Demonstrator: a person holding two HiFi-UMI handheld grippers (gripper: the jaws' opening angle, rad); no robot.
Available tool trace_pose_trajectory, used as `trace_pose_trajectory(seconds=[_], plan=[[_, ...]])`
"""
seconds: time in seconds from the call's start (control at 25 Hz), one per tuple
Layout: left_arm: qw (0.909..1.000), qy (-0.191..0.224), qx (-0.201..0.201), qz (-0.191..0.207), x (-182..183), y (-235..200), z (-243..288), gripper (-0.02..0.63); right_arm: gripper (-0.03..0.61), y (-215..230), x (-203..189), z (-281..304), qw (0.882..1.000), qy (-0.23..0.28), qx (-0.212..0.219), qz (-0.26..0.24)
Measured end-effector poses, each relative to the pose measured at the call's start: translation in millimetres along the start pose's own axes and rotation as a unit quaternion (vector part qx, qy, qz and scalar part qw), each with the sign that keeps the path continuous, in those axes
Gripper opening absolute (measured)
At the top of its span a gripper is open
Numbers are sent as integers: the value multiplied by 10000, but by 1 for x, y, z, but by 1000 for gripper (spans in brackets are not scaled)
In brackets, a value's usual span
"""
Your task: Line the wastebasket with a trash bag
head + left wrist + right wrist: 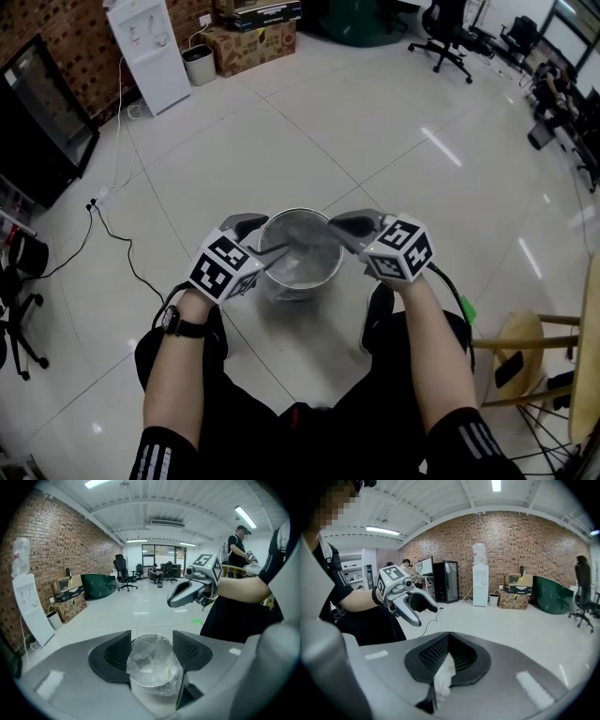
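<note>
The metal wastebasket [298, 287] stands upright on the pale tiled floor [375, 131] just in front of the person's knees, and a clear trash bag [305, 251] sits crumpled inside it, its film showing at the rim. Seen from the left gripper view, the film [152, 659] fills the mouth of the basket [154, 687] and drapes a little over the near edge. The left gripper [262, 242] hovers at the basket's left rim with its jaws standing wide apart and nothing pressed between them; the basket shows beyond the gap. The right gripper [336, 225] is at the right rim with its jaws closed on a thin strip of the bag's film [443, 679], which hangs crumpled from the pads. A wristwatch [173, 323] is on the left wrist. Farther off are a wooden stool [525, 345] at the right, a black cable [112, 246] across the tiles, and a white water dispenser [148, 52] against the brick wall, with a cardboard box [248, 45] near it.
</note>
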State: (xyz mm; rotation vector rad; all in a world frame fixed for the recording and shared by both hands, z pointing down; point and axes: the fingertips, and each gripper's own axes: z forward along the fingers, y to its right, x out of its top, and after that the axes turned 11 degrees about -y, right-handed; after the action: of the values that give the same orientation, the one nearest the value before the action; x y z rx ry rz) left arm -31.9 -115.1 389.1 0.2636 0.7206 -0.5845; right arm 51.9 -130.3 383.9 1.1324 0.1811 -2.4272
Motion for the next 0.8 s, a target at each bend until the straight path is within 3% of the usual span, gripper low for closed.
trace_pose_trajectory(seconds=[0.2, 0.44, 0.8], plan=[[9997, 66, 110, 195, 12, -6, 7, 273, 6, 2, 16, -9, 9991, 188, -28, -367], [9978, 306, 136, 570, 36, -17, 3, 273, 6, 15, 21, 0, 9992, 166, -33, -358], [9975, 277, 208, 617, 31, -23, -1, 264, 6, 18, 17, 9, 9989, 5, -64, -455]])
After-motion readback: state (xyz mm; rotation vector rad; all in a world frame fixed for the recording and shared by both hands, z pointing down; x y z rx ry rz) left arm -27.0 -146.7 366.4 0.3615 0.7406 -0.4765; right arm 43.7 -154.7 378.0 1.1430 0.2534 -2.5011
